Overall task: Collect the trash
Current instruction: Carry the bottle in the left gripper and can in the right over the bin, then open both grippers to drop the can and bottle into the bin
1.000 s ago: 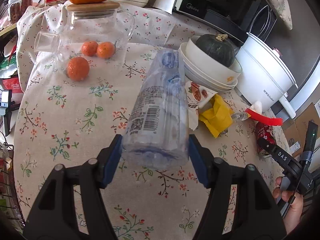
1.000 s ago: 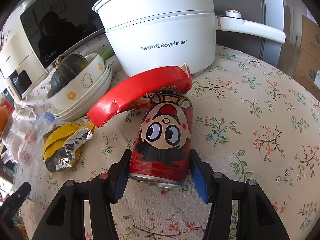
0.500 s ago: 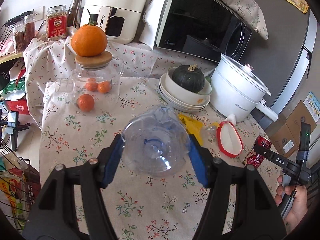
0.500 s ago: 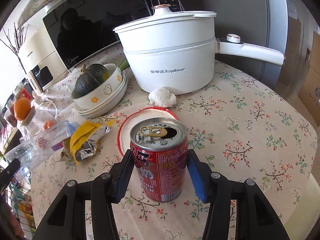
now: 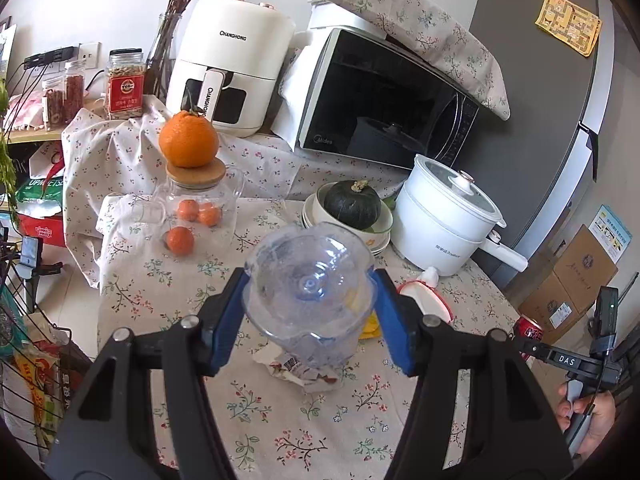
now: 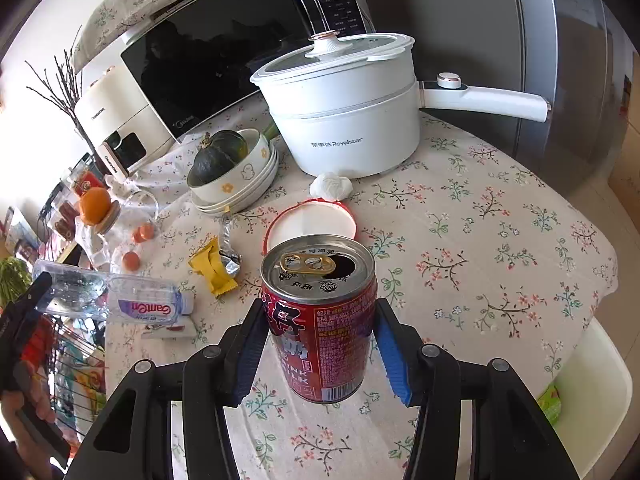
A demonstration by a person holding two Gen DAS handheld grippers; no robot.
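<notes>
Lifted clear of the floral surface [image 6: 500, 240], both pieces of trash now ride higher than a second ago: my left gripper [image 5: 310, 312] has its jaws clamped on the empty water bottle [image 5: 310, 300], my right gripper [image 6: 318, 340] on the opened red can [image 6: 320, 316]. Thin, slick plastic could buckle and slip out; tilting the can might spill dregs.

"CHANGHONG" on air fryer [image 5: 230, 60], "Midea" on microwave [image 5: 384, 96], "Royalstar" on white pot [image 6: 344, 128], "Ganten" on bottle [image 6: 148, 309], "DAS" on right claw [image 5: 566, 359]
</notes>
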